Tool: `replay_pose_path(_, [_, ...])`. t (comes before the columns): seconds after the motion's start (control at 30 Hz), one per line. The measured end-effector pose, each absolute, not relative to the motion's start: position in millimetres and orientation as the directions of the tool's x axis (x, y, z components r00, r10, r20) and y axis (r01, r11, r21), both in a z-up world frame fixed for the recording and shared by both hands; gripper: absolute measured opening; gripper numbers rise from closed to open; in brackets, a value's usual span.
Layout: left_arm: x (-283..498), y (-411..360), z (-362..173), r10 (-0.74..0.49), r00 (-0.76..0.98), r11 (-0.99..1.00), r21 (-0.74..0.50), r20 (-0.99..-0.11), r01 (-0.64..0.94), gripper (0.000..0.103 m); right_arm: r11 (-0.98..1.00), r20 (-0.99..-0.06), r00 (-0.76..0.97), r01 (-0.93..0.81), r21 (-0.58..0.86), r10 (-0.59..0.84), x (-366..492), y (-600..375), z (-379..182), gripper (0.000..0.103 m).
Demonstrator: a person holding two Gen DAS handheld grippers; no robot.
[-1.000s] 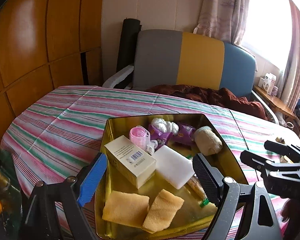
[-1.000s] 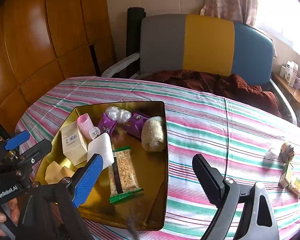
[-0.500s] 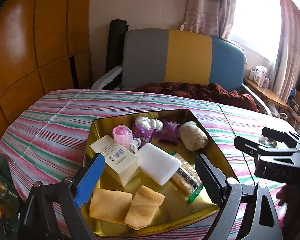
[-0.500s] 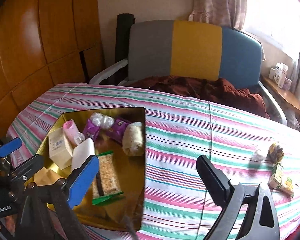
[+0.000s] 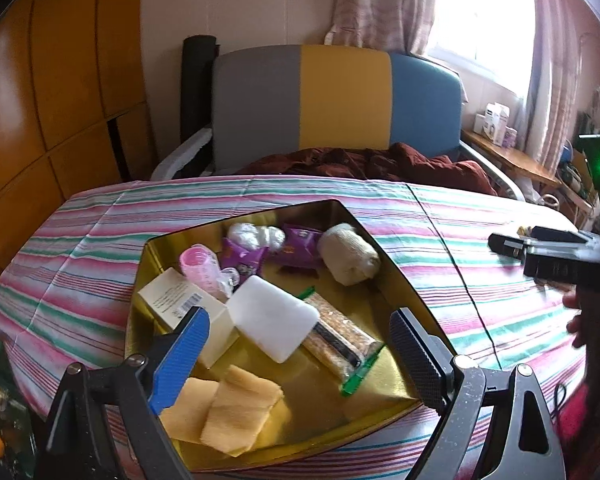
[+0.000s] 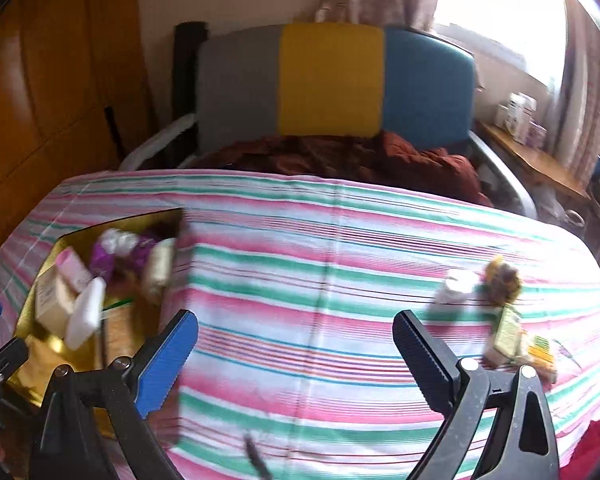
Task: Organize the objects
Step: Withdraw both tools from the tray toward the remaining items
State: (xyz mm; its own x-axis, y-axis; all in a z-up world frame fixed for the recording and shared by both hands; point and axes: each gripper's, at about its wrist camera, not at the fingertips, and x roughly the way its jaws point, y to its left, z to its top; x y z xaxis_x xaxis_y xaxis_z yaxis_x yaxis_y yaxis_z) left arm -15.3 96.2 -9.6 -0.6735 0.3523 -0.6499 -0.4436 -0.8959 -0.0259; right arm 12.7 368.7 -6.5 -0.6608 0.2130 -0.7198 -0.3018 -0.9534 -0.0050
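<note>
A gold tray [image 5: 384, 272] on the striped tablecloth holds a cream box [image 5: 180, 304], a pink roller [image 5: 200, 268], purple packets [image 5: 300, 244], a beige roll [image 5: 348, 258], a white block [image 5: 272, 316], a snack bar [image 5: 340, 336] and yellow sponges [image 5: 236, 408]. My left gripper [image 5: 296, 344] is open and empty above the tray's near part. My right gripper [image 6: 296, 344] is open and empty over bare cloth right of the tray [image 6: 52, 344]. Loose items lie at the far right: a white piece [image 6: 456, 286], a brown-yellow wrapped thing [image 6: 502, 276] and green-yellow packets [image 6: 512, 336].
A grey, yellow and blue chair [image 5: 332, 100] with a dark red cloth [image 5: 364, 160] stands behind the table. Wooden panels [image 5: 40, 80] are at the left. A shelf with small boxes [image 5: 496, 124] is by the window. The right gripper shows in the left wrist view [image 5: 548, 252].
My right gripper has swung right, away from the tray, toward the loose items at the table's right side. My left gripper has drawn back slightly; the tray's contents have not moved.
</note>
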Motion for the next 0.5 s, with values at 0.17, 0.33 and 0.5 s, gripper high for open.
replay_pose_path(0.17, [-14, 108, -12, 0.36, -0.66, -0.884, -0.015, -0.66, -0.468, 0.092, -0.921, -0.719, -0.641, -0.389, 0.001, 0.269, 24, 414, -3, 0.1])
replay_pose_path(0.33, [-14, 120, -12, 0.374, -0.648, -0.868, -0.004, -0.664, -0.496, 0.092, -0.87, -0.707, -0.61, -0.493, -0.014, 0.357, 37, 468, -1, 0.1])
replay_pose_path(0.5, [-13, 137, -14, 0.394, -0.627, -0.845, 0.002, -0.672, -0.534, 0.092, -0.778, -0.698, -0.566, -0.627, 0.021, 0.438, 56, 526, 0, 0.1])
